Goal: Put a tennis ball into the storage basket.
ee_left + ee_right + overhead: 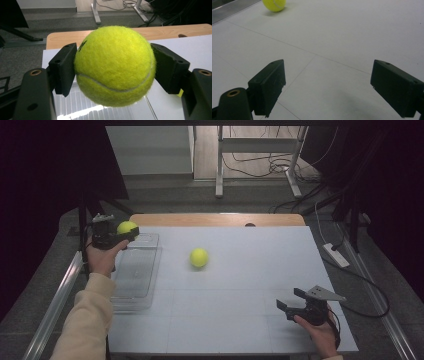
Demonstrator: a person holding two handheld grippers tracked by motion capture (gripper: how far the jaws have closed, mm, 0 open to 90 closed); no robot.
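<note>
My left gripper (129, 231) is shut on a yellow tennis ball (126, 226), held above the far end of a clear plastic tray (131, 292) at the table's left. In the left gripper view the ball (115, 65) sits pressed between both black pads (63, 67), with the tray's ribbed floor below. A second tennis ball (198, 257) lies loose on the white table top, seen far off in the right gripper view as the ball (274, 5). My right gripper (291, 300) rests near the front right corner, open (327, 90), nothing between its jaws.
The white board (240, 285) covers a wooden table whose far edge (215, 219) shows bare. A power strip (336, 255) and cables lie on the floor at right. A metal frame stand (260, 150) is beyond the table.
</note>
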